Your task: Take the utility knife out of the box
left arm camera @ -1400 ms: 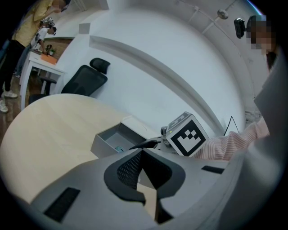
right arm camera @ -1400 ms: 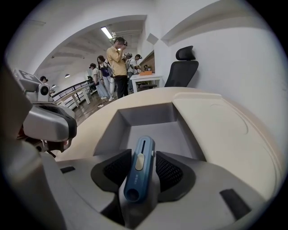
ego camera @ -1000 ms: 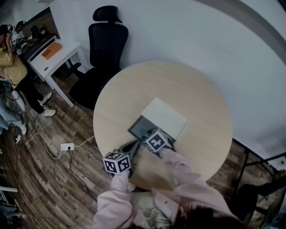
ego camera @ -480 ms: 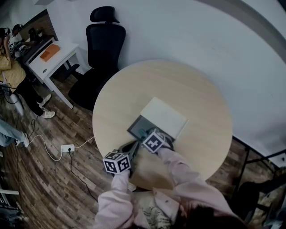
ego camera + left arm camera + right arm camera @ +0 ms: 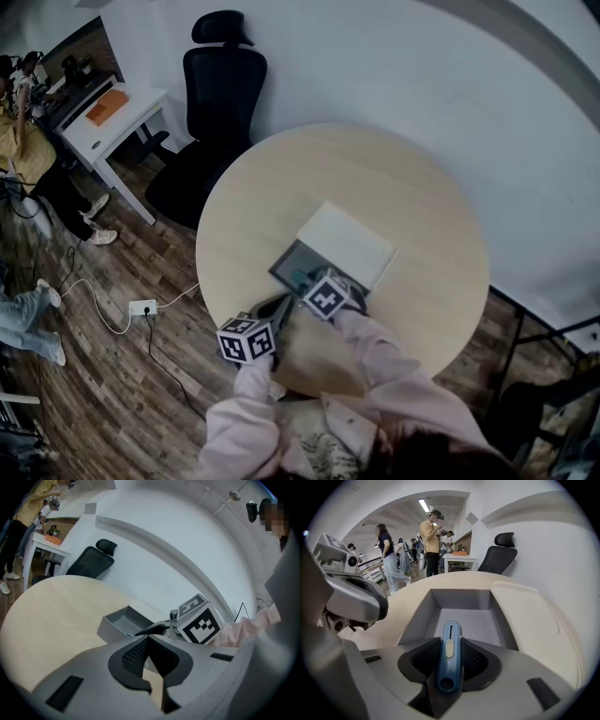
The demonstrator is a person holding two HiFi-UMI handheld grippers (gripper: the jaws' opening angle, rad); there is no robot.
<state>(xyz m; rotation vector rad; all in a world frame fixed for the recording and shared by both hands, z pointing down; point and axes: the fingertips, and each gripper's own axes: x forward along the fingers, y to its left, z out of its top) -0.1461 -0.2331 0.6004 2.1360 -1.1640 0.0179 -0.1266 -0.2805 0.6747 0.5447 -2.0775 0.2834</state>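
Observation:
An open grey box [image 5: 459, 599] sits on the round table [image 5: 412, 206], with its white lid [image 5: 345, 246] beside it. A blue utility knife [image 5: 449, 656] with a cream slider lies along the gap of my right gripper [image 5: 449, 641]. The jaws are closing and their pads touch both sides of the knife, just above the box's near wall. From the head view, the right gripper [image 5: 307, 279] points steeply down into the box [image 5: 286, 267]. My left gripper [image 5: 147, 639] hovers shut and empty near the table's front edge, short of the box [image 5: 117, 623].
A black office chair [image 5: 220, 84] stands behind the table. At the far left are a white desk [image 5: 117, 117] and standing people. A power strip [image 5: 141, 307] and its cable lie on the wooden floor. The wall runs close behind the table.
Both grippers and the box stay where they were. Only the people at the left edge of the head view have shifted.

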